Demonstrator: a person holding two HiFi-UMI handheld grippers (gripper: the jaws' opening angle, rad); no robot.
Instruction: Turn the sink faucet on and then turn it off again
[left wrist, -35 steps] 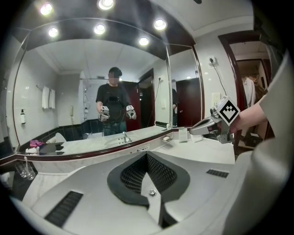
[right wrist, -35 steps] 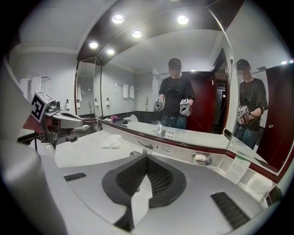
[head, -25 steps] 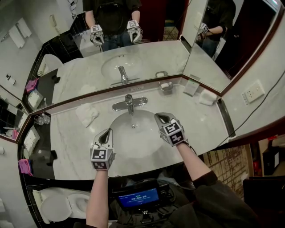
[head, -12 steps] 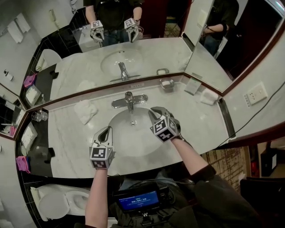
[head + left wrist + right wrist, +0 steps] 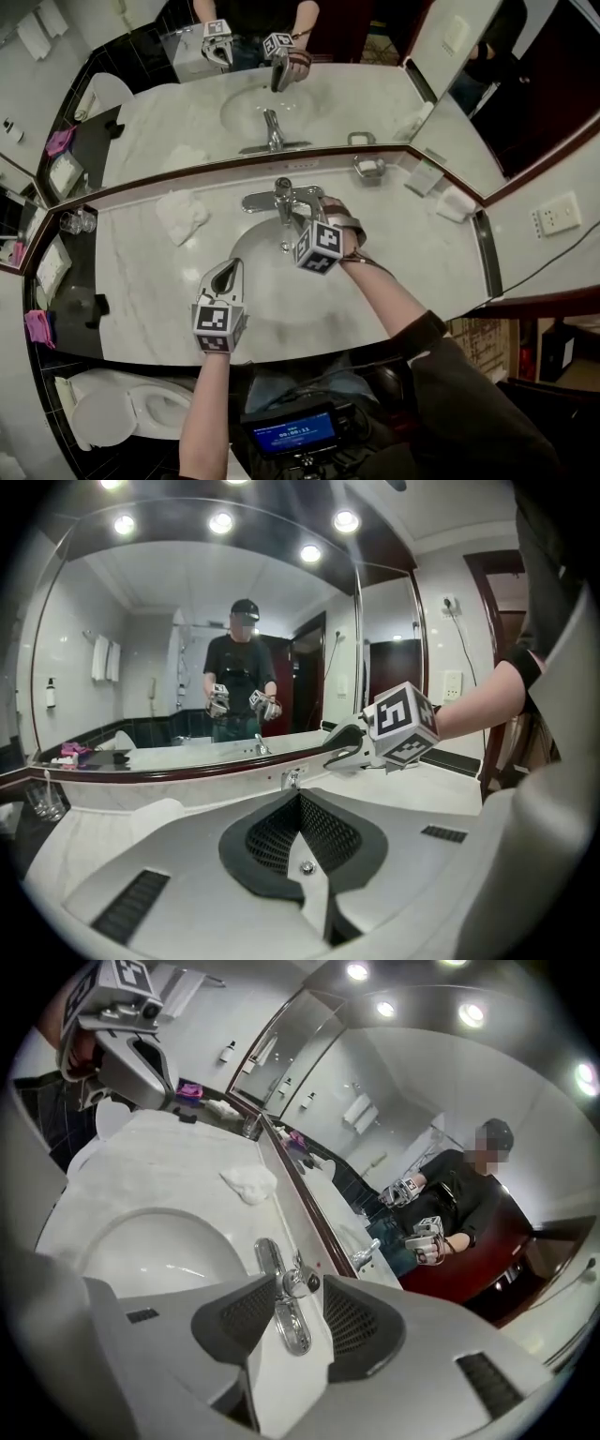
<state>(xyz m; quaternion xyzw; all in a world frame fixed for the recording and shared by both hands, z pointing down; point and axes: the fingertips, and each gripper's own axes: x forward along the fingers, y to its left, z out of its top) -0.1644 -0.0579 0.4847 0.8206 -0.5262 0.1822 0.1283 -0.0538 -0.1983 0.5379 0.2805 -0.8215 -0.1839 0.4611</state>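
Observation:
The chrome faucet [image 5: 281, 199] stands behind the white sink basin [image 5: 267, 286], its lever on top. My right gripper [image 5: 297, 219] has rolled onto its side at the faucet. Its jaws have just been opening. In the right gripper view the right gripper [image 5: 298, 1283] stands open, with the faucet lever [image 5: 295, 1282] between its pads and a gap showing on the right. No water shows. My left gripper [image 5: 232, 270] hovers over the basin's front left, shut and empty. In the left gripper view my left gripper [image 5: 300, 797] points at the faucet [image 5: 291, 780].
A crumpled white towel [image 5: 183, 217] lies left of the faucet. A soap dish [image 5: 368, 167] and white packets [image 5: 457, 202] sit at the back right, glasses [image 5: 80, 222] at the far left. A wall mirror rises behind the marble counter [image 5: 141, 281]. A toilet [image 5: 131, 412] stands lower left.
My right gripper moved up and left from over the basin to the faucet, rolled onto its side, and its jaws opened around the lever. The left gripper barely shifted.

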